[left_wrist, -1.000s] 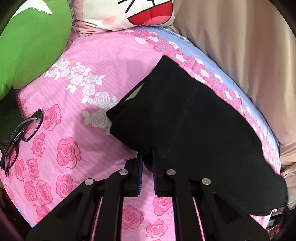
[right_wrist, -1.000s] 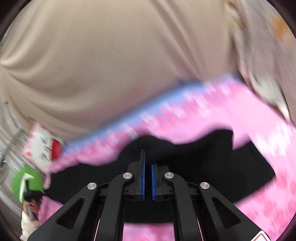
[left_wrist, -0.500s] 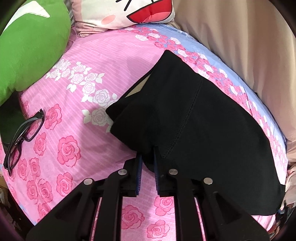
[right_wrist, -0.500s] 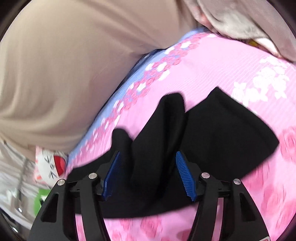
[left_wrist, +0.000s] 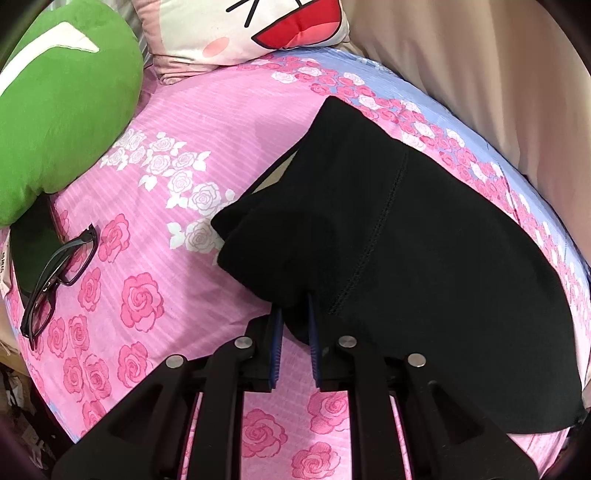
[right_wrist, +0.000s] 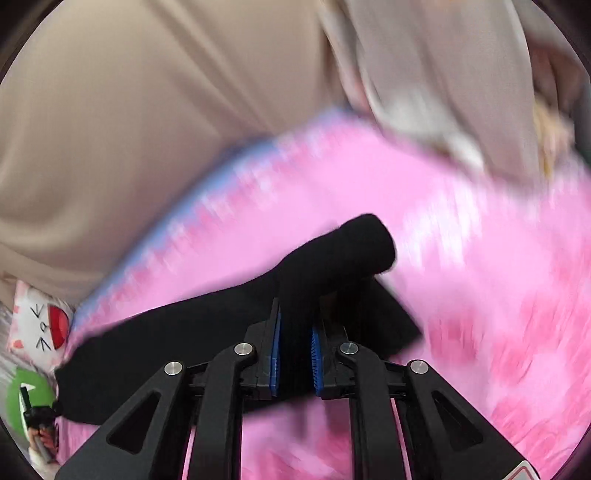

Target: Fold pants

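Nearest the lens, the left gripper (left_wrist: 294, 325) pinches the near edge of the black knit pants (left_wrist: 424, 258), its blue pads narrow on the cloth. The right gripper (right_wrist: 295, 332) is closing, a raised fold of the same pants (right_wrist: 332, 266) between its pads. The pants lie across the pink rose-print bedsheet (left_wrist: 207, 118), long axis running from near right to far left along the bed's blue-bordered edge. Open sheet spreads to the left, where black-framed glasses (left_wrist: 59, 273) rest. Beyond sit a green plush cushion (left_wrist: 62, 110), a cartoon-face pillow (left_wrist: 251, 26) and beige drapery (left_wrist: 480, 66).
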`<act>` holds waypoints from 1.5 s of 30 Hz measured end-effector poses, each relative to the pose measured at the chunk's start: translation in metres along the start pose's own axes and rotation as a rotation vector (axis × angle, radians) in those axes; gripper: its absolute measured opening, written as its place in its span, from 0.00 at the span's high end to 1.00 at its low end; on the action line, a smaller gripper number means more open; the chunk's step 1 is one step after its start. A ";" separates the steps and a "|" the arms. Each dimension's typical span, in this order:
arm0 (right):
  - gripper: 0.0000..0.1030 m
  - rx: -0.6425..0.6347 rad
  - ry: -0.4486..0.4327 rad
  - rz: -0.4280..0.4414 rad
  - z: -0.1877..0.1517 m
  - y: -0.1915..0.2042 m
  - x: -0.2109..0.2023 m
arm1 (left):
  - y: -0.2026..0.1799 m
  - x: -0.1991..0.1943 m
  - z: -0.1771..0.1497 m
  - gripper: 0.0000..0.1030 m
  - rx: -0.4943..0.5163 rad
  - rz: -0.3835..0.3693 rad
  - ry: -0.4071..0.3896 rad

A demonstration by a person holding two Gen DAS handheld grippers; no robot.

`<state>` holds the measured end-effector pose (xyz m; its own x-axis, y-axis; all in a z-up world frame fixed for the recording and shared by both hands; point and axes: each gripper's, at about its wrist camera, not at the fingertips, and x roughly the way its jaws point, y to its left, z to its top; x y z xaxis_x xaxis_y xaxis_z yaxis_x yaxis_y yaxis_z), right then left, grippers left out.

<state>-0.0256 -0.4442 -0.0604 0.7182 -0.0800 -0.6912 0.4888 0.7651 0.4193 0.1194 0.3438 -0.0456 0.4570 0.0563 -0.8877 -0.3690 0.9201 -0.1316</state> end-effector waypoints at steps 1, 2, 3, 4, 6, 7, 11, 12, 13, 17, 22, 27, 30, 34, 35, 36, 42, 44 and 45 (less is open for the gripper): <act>0.85 0.022 0.010 0.016 -0.005 -0.005 0.004 | 0.000 0.000 0.000 0.87 -0.003 0.002 0.001; 0.81 0.031 0.002 0.029 -0.007 -0.007 0.003 | 0.000 0.000 0.000 0.87 -0.003 0.003 0.002; 0.71 0.028 -0.001 0.034 -0.005 -0.004 0.000 | -0.001 0.000 0.000 0.87 -0.004 0.004 0.002; 0.60 0.022 -0.002 0.024 -0.003 -0.002 -0.001 | -0.001 0.000 0.000 0.87 -0.005 0.005 0.002; 0.50 0.027 0.003 0.021 0.003 -0.002 -0.001 | -0.001 0.000 0.000 0.87 -0.002 0.005 0.001; 0.48 0.048 0.007 0.043 0.006 -0.008 -0.003 | -0.001 0.000 0.000 0.87 -0.006 0.003 0.002; 0.86 0.110 -0.003 0.105 0.028 -0.022 0.004 | -0.001 -0.001 0.001 0.87 -0.008 0.007 0.002; 0.87 0.095 0.000 0.130 0.036 -0.015 0.001 | -0.001 0.000 0.001 0.87 -0.007 0.007 0.002; 0.87 0.069 -0.050 0.183 0.045 -0.003 -0.012 | -0.001 -0.001 0.001 0.87 -0.005 0.011 0.003; 0.87 -0.104 -0.220 0.151 0.055 0.027 -0.052 | 0.000 0.001 0.002 0.87 -0.007 0.010 0.004; 0.83 0.003 0.043 -0.024 0.024 -0.034 0.021 | 0.001 0.002 0.002 0.87 -0.014 -0.012 0.000; 0.47 0.051 0.055 0.046 0.023 -0.033 0.011 | 0.003 0.002 0.004 0.87 -0.017 -0.026 0.005; 0.45 0.104 0.057 0.115 0.034 -0.038 0.008 | 0.004 0.002 0.002 0.86 -0.017 -0.031 -0.001; 0.92 0.024 0.034 0.075 0.061 -0.018 0.009 | 0.002 0.001 0.003 0.86 -0.018 -0.021 -0.010; 0.92 -0.013 0.000 0.126 0.068 -0.002 0.001 | 0.001 -0.001 0.004 0.86 -0.018 -0.017 -0.019; 0.93 -0.042 -0.035 0.167 0.072 0.009 -0.007 | 0.000 -0.003 0.004 0.88 -0.014 -0.012 -0.035; 0.90 -0.179 -0.088 -0.087 0.067 0.003 0.001 | 0.003 -0.013 0.013 0.88 -0.014 -0.040 -0.071; 0.81 -0.074 0.031 -0.199 0.049 -0.034 0.030 | 0.007 -0.007 0.013 0.88 -0.018 -0.041 -0.056; 0.75 -0.045 -0.030 -0.169 0.045 -0.040 0.020 | 0.007 -0.004 0.012 0.87 -0.019 -0.044 -0.050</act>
<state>-0.0090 -0.5048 -0.0644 0.6426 -0.2287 -0.7313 0.5817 0.7668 0.2714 0.1248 0.3552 -0.0376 0.5129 0.0358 -0.8577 -0.3624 0.9148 -0.1785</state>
